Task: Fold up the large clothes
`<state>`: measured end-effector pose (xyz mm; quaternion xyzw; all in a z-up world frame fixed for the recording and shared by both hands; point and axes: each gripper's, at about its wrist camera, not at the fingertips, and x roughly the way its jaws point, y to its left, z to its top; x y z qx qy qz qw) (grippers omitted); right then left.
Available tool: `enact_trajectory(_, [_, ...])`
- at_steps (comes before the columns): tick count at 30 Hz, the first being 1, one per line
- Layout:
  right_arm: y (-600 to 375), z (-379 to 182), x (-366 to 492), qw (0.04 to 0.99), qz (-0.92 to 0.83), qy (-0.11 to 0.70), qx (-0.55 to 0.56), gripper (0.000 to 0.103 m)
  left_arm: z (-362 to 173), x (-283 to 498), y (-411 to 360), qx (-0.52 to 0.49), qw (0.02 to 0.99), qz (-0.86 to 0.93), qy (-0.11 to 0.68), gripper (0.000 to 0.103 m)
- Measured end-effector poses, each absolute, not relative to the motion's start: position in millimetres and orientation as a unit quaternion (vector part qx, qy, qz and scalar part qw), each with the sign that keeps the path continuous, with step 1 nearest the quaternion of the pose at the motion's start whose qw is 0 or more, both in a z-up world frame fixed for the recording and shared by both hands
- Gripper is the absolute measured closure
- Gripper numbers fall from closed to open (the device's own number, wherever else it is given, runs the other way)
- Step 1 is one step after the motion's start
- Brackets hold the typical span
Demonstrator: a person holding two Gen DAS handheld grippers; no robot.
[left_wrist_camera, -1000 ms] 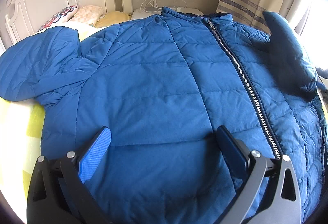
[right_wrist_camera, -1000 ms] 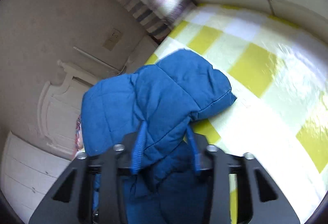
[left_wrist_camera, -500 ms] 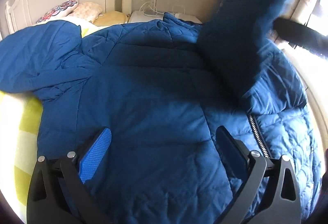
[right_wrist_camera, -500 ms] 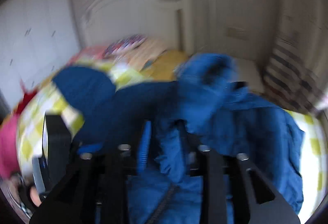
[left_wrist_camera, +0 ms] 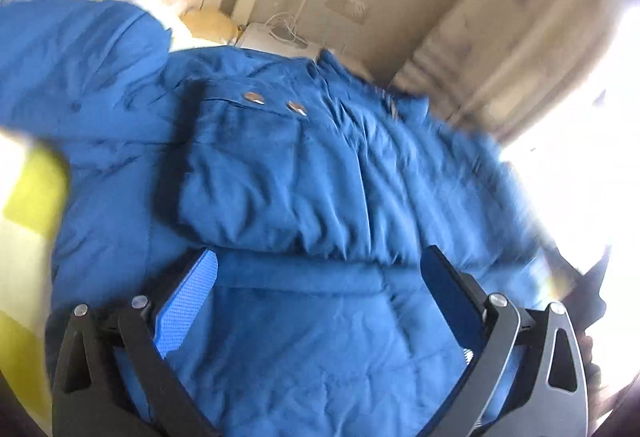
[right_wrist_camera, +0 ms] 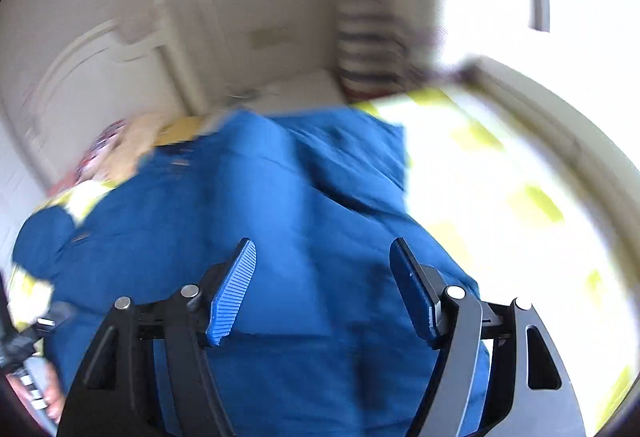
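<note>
The blue padded jacket [left_wrist_camera: 280, 173] lies spread over most of the bed [right_wrist_camera: 500, 173], whose yellow-and-white checked cover shows along the right edge in the right wrist view and at the left edge in the left wrist view. At the head of the bed stand a white headboard [right_wrist_camera: 120, 53] and pillows [left_wrist_camera: 204, 19]; a bedside stand with white cables [left_wrist_camera: 280, 33] sits by the wall, with striped curtains [right_wrist_camera: 368, 53] beside a bright window. Both views are blurred.

A second ago the jacket's right sleeve was clamped in the right hand-held gripper and stretched out over the checked cover; now that sleeve [left_wrist_camera: 288, 197] lies folded across the jacket's chest, its cuff with two metal snaps [left_wrist_camera: 276, 102] pointing toward the collar.

The right hand-held gripper [right_wrist_camera: 324, 289] hangs over the jacket with its jaws opening and nothing between the pads. The left hand-held gripper [left_wrist_camera: 320, 297] is spread wide above the jacket's lower front, gripping nothing.
</note>
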<state>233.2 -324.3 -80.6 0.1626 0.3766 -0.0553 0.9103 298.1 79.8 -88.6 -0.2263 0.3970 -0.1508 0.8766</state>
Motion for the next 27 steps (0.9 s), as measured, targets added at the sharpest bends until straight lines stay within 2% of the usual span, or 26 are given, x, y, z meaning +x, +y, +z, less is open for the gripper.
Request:
enact_trajectory(1, [-332, -86, 233, 0.905, -0.048, 0.376, 0.193, 0.036, -90, 298, 89, -0.258, 0.871, -0.154, 0.389, 0.004])
enact_trajectory(3, [-337, -85, 228, 0.909, -0.043, 0.359, 0.206, 0.038, -92, 299, 103, -0.298, 0.867, -0.140, 0.374, 0.014])
enact_trajectory(7, [-340, -86, 218, 0.916, -0.032, 0.335, 0.216, 0.038, -92, 307, 96, -0.269, 0.878, -0.098, 0.383, 0.031])
enact_trajectory(8, [-346, -84, 216, 0.918, -0.030, 0.326, 0.224, 0.037, -91, 312, 92, -0.252, 0.881, -0.087, 0.391, 0.039])
enact_trajectory(9, [-351, -84, 215, 0.918, -0.029, 0.322, 0.231, 0.037, -90, 319, 86, -0.226, 0.882, -0.065, 0.407, 0.052])
enact_trajectory(11, [-355, -84, 217, 0.912, -0.025, 0.324, 0.249, 0.037, -88, 337, 79, -0.197, 0.878, -0.045, 0.433, 0.065])
enact_trajectory(12, [-356, -87, 217, 0.910, -0.025, 0.326, 0.255, 0.038, -86, 341, 81, -0.191, 0.877, -0.039, 0.439, 0.081])
enact_trajectory(15, [-360, -81, 219, 0.911, -0.024, 0.325, 0.253, 0.038, -64, 343, 85, -0.182, 0.898, -0.037, 0.399, 0.092])
enact_trajectory(18, [-361, -81, 219, 0.911, -0.016, 0.324, 0.254, 0.040, -42, 332, 84, -0.140, 0.927, 0.021, 0.348, 0.092])
enact_trajectory(20, [-366, -80, 221, 0.914, -0.008, 0.324, 0.245, 0.040, -53, 335, 87, -0.151, 0.913, 0.066, 0.374, 0.088])
enact_trajectory(22, [-365, -80, 221, 0.914, -0.009, 0.324, 0.244, 0.040, -65, 338, 79, -0.137, 0.903, 0.090, 0.397, 0.061])
enact_trajectory(23, [-367, -79, 222, 0.913, -0.007, 0.323, 0.247, 0.040, -72, 338, 69, -0.110, 0.905, 0.081, 0.404, 0.031])
enact_trajectory(26, [-372, -78, 220, 0.915, 0.000, 0.310, 0.258, 0.040, -57, 314, 50, -0.065, 0.941, 0.073, 0.323, 0.027])
enact_trajectory(27, [-374, -76, 218, 0.918, 0.002, 0.301, 0.260, 0.040, -43, 300, 42, -0.050, 0.959, 0.082, 0.267, 0.017])
